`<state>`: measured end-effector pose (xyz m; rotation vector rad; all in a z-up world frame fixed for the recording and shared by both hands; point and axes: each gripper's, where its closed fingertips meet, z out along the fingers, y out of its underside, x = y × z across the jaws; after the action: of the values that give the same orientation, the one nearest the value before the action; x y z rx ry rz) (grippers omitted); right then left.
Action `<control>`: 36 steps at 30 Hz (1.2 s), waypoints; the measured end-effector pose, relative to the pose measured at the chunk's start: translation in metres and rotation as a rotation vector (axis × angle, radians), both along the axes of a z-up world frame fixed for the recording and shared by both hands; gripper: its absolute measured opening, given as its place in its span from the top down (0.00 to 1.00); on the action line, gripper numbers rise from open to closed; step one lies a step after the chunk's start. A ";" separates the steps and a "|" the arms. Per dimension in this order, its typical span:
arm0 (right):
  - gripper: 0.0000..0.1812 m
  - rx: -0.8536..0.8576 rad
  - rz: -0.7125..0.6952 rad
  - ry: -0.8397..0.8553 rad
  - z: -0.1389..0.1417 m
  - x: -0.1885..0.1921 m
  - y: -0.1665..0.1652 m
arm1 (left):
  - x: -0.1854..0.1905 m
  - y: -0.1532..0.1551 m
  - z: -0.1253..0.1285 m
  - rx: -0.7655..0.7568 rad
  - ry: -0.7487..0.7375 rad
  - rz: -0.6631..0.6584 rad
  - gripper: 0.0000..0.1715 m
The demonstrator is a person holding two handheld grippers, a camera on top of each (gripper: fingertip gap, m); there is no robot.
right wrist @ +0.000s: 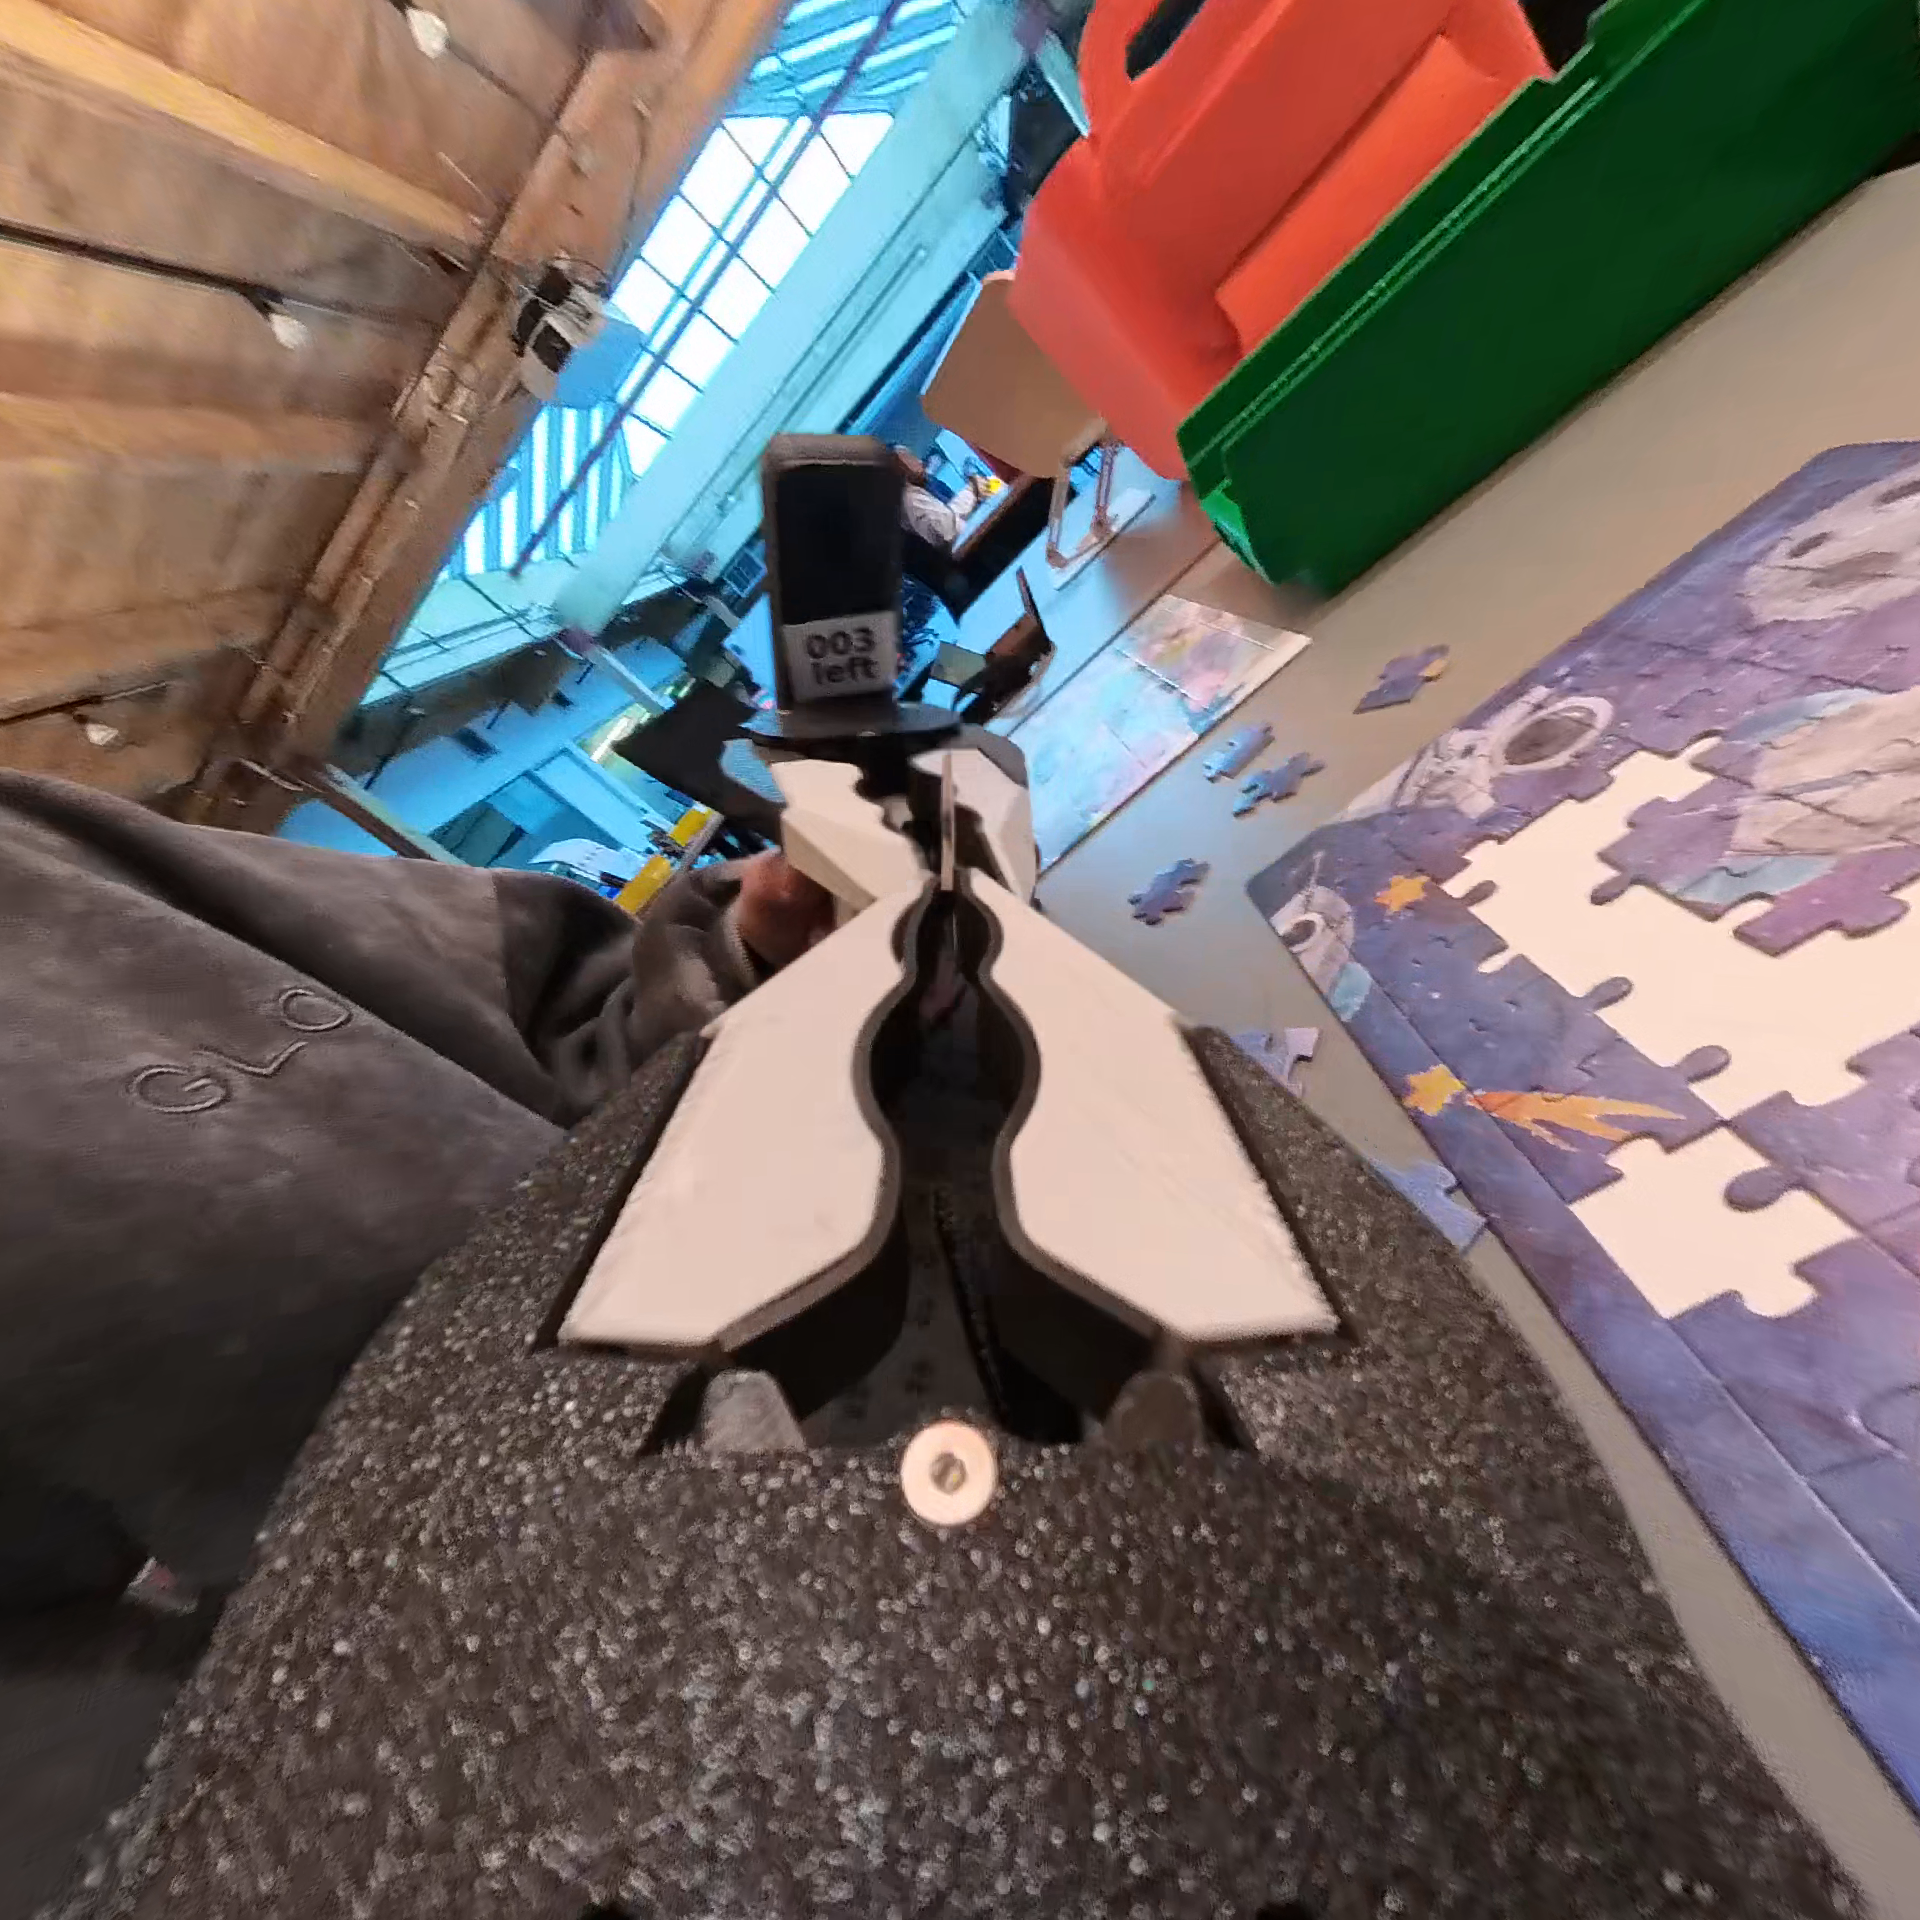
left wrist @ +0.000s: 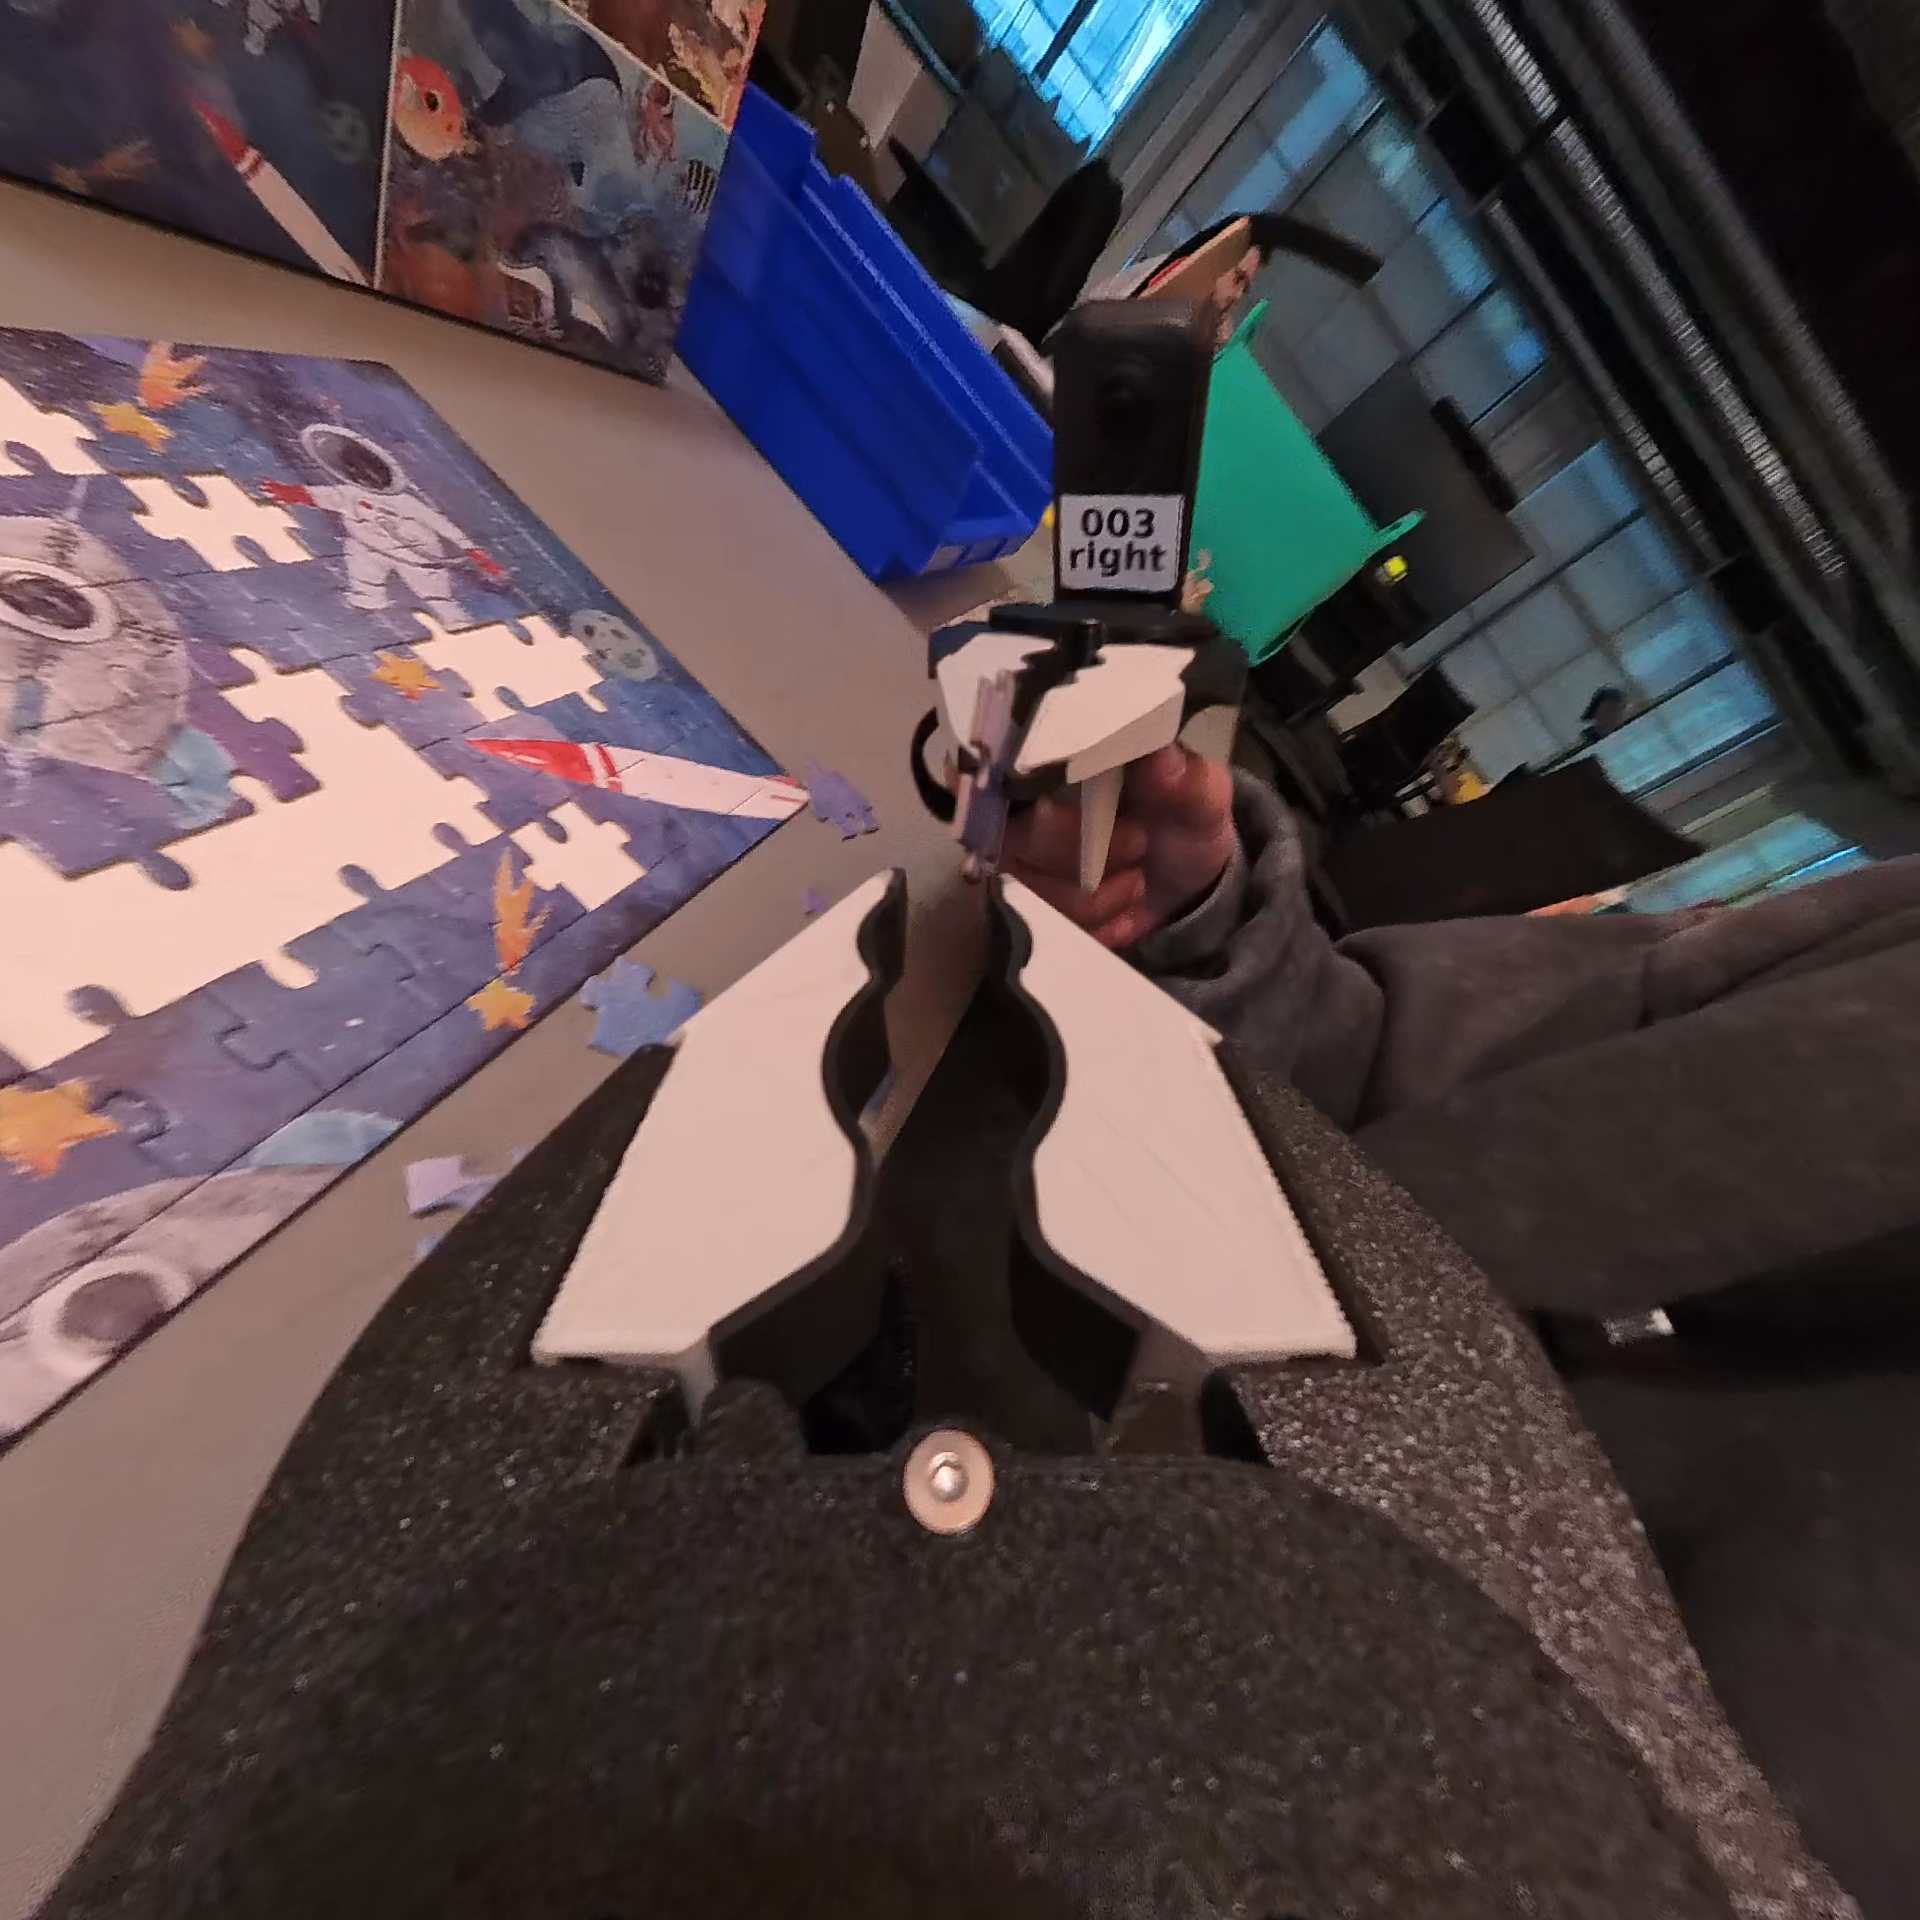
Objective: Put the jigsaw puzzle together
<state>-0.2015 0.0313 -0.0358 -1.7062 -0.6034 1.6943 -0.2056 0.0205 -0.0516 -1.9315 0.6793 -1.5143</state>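
A space-themed jigsaw puzzle (left wrist: 312, 727) lies on the table with several white gaps; it also shows in the right wrist view (right wrist: 1662, 935). The two grippers face each other above the table's near edge. My right gripper (right wrist: 950, 885) is shut on a purple puzzle piece (right wrist: 948, 831), held edge-on. In the left wrist view the right gripper (left wrist: 997, 748) holds that piece (left wrist: 982, 774) upright. My left gripper (left wrist: 948, 881) is open, its tips on either side of the piece's lower end. It also shows in the right wrist view (right wrist: 914, 810).
Loose blue pieces lie by the puzzle's edge (left wrist: 634, 1003) (right wrist: 1262, 769). A puzzle box (left wrist: 520, 156), a blue bin (left wrist: 852, 364), a green bin (right wrist: 1558, 312) and an orange box (right wrist: 1247, 156) stand at the table's back. A grey sleeve (left wrist: 1558, 1091) is close by. The tips of both grippers are at nearly the same place.
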 end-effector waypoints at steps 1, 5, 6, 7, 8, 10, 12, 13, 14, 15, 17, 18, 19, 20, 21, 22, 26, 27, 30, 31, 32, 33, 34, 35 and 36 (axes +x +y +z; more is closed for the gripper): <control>0.99 0.006 0.007 0.005 0.001 0.000 -0.002 | 0.004 0.000 0.003 -0.031 -0.042 -0.012 0.92; 0.97 0.005 -0.028 -0.027 -0.004 0.008 0.005 | 0.010 0.006 0.011 -0.211 -0.168 -0.066 0.99; 0.93 0.022 -0.078 -0.060 -0.007 0.017 0.014 | 0.010 0.011 0.008 -0.262 -0.155 -0.070 1.00; 0.91 0.045 -0.163 -0.100 -0.010 0.030 0.027 | 0.009 0.015 -0.001 -0.301 -0.102 -0.072 1.00; 0.89 0.073 -0.259 -0.169 -0.017 0.046 0.042 | 0.009 0.020 -0.014 -0.335 -0.011 -0.076 1.00; 0.92 0.146 -0.414 -0.368 -0.040 0.075 0.065 | 0.007 0.028 -0.044 -0.378 0.207 -0.087 1.00; 0.97 0.186 -0.431 -0.523 -0.061 0.079 0.069 | 0.010 0.037 -0.062 -0.394 0.365 -0.132 1.00; 1.00 0.204 -0.404 -0.579 -0.069 0.073 0.066 | 0.014 0.041 -0.067 -0.407 0.420 -0.158 0.99; 1.00 0.234 -0.379 -0.636 -0.077 0.066 0.062 | 0.018 0.046 -0.070 -0.424 0.465 -0.186 0.99; 1.00 0.271 -0.355 -0.694 -0.084 0.061 0.058 | 0.024 0.046 -0.073 -0.444 0.500 -0.232 0.99; 1.00 0.346 -0.353 -0.786 -0.092 0.058 0.056 | 0.031 0.046 -0.084 -0.492 0.595 -0.329 0.99; 1.00 0.373 -0.367 -0.810 -0.092 0.058 0.058 | 0.033 0.047 -0.091 -0.528 0.635 -0.362 0.99; 1.00 0.383 -0.376 -0.828 -0.093 0.060 0.059 | 0.035 0.047 -0.095 -0.570 0.664 -0.398 0.99; 1.00 0.381 -0.379 -0.842 -0.096 0.062 0.061 | 0.036 0.048 -0.098 -0.602 0.693 -0.424 0.99; 1.00 0.370 -0.380 -0.852 -0.099 0.064 0.062 | 0.037 0.049 -0.101 -0.627 0.718 -0.445 0.99; 1.00 0.356 -0.380 -0.858 -0.102 0.066 0.063 | 0.038 0.048 -0.101 -0.657 0.736 -0.479 0.99; 1.00 0.345 -0.336 -0.864 -0.109 0.059 0.059 | 0.043 0.053 -0.099 -0.714 0.773 -0.536 0.99; 1.00 0.349 -0.323 -0.875 -0.111 0.057 0.058 | 0.045 0.054 -0.097 -0.724 0.770 -0.545 0.99; 1.00 0.344 -0.300 -0.910 -0.120 0.053 0.059 | 0.045 0.059 -0.098 -0.712 0.793 -0.557 0.99; 1.00 0.341 -0.298 -0.915 -0.121 0.053 0.059 | 0.044 0.060 -0.099 -0.714 0.800 -0.558 0.99; 1.00 0.336 -0.297 -0.919 -0.122 0.052 0.060 | 0.044 0.061 -0.100 -0.720 0.803 -0.562 0.99; 1.00 0.331 -0.295 -0.924 -0.123 0.052 0.060 | 0.044 0.061 -0.101 -0.728 0.805 -0.561 0.99; 1.00 0.330 -0.297 -0.928 -0.124 0.053 0.060 | 0.044 0.062 -0.102 -0.728 0.809 -0.561 0.99; 1.00 0.328 -0.294 -0.931 -0.125 0.053 0.060 | 0.044 0.061 -0.103 -0.725 0.816 -0.566 0.99; 1.00 0.329 -0.294 -0.932 -0.125 0.053 0.060 | 0.044 0.062 -0.104 -0.718 0.825 -0.569 0.99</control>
<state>-0.1486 0.0915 -0.1611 -2.1402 -0.9097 0.4872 -0.1613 0.0823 -0.1554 -3.1868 1.2234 -1.3150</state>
